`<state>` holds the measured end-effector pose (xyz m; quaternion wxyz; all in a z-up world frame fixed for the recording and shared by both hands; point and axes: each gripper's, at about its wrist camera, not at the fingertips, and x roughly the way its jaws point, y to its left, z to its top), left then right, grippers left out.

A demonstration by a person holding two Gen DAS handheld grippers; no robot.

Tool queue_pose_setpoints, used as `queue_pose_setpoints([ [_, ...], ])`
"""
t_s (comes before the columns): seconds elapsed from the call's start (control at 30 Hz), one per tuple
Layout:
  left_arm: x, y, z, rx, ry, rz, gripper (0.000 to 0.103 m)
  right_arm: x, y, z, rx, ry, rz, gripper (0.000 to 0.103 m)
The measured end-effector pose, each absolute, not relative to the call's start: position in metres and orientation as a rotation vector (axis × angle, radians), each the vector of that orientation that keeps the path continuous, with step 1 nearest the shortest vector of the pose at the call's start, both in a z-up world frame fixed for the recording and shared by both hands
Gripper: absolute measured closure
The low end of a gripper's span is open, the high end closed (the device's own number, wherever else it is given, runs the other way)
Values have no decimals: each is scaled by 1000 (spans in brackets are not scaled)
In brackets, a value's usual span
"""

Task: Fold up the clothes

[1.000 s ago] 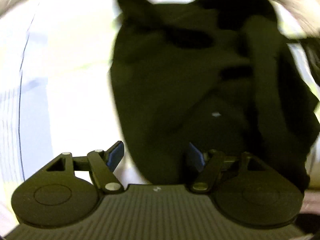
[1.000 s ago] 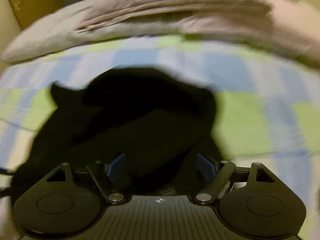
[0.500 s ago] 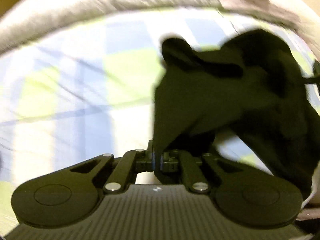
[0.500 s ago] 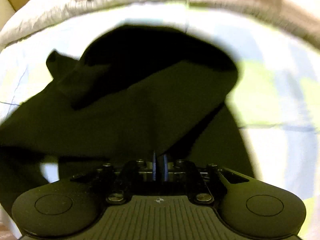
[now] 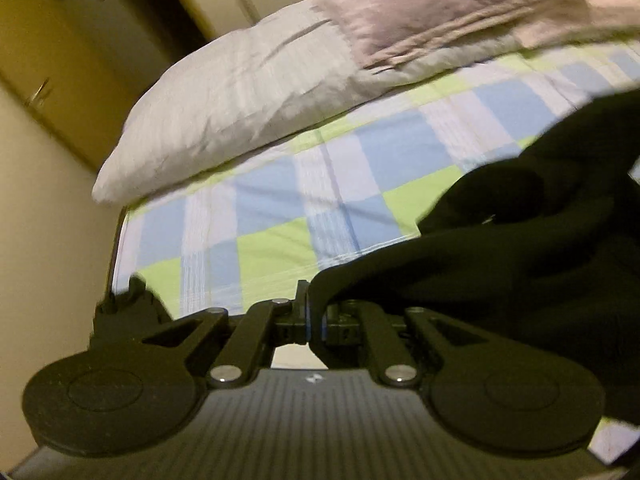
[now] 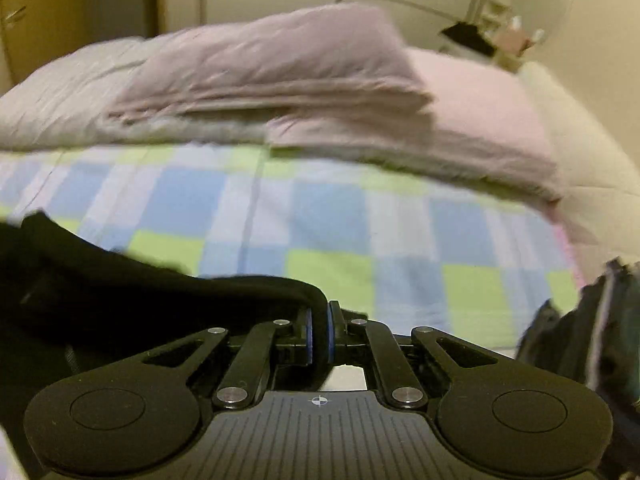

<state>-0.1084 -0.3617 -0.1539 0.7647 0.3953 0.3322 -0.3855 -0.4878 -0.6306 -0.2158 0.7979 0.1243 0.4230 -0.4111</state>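
Black garment (image 5: 520, 272) hangs lifted over the checked sheet (image 5: 280, 200), stretched between both tools. Left gripper (image 5: 314, 316) pinches one edge of it, jaws pressed tight; right gripper (image 6: 318, 336) pinches another edge likewise. Folded pinkish blanket (image 6: 280, 76) lies beyond on the bed.

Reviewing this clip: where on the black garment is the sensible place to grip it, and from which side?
On its thick rolled edge, one gripper per end, from above. Both the left gripper and right gripper already pinch the black garment there.
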Motion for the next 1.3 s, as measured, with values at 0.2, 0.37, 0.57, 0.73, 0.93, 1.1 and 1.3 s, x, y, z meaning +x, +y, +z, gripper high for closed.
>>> queue_pose_setpoints([
  [0.2,-92,-371,-164,864,708,-864,98,-510,-675,-184,156,869,-1074,99],
  [0.37,-65,-407,-235,926,943,-978,92,-501,-707,-225,222,1023,-1187,97],
  [0.57,-29,-407,-250,821,1048,-1086,78,-466,-667,-271,240,1167,-1160,31],
  [0.73,10,-453,-266,677,1041,-1133,65,-403,-637,-292,192,1098,-919,31],
  [0.93,6,-548,-330,622,1095,-1232,57,-294,-643,-355,252,1086,-451,31],
  [1.1,-22,-604,-398,681,1175,-1290,48,-233,-684,-440,517,1191,-251,31],
  [1.3,-61,-611,-439,962,1209,-1320,103,-219,-689,-501,704,1298,-145,77],
])
